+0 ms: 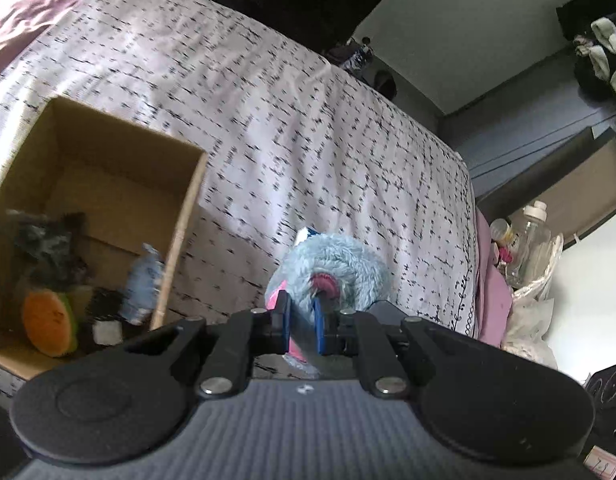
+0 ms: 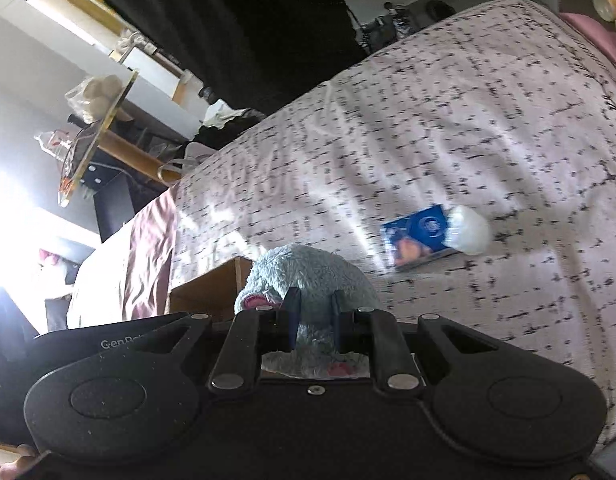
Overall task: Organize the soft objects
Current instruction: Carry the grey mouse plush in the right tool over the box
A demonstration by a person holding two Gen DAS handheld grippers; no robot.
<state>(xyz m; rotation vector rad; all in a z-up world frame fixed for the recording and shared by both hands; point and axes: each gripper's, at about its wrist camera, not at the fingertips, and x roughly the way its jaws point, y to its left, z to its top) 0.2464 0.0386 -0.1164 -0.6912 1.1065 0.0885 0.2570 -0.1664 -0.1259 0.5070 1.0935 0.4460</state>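
Fluffy pale-blue plush toy (image 1: 332,272) hangs above the patterned bed (image 1: 308,128), both your left gripper (image 1: 300,320) and right gripper (image 2: 314,320) with jaws clamped on it, apparently bound for the open cardboard box (image 1: 183,216).

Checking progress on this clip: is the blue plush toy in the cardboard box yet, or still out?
Out. The blue plush toy is clamped in the left gripper and right gripper, beside the cardboard box, not inside it.

Daylight glare blows out the right view's left edge; motion-blurred bedspread (image 1: 308,128).
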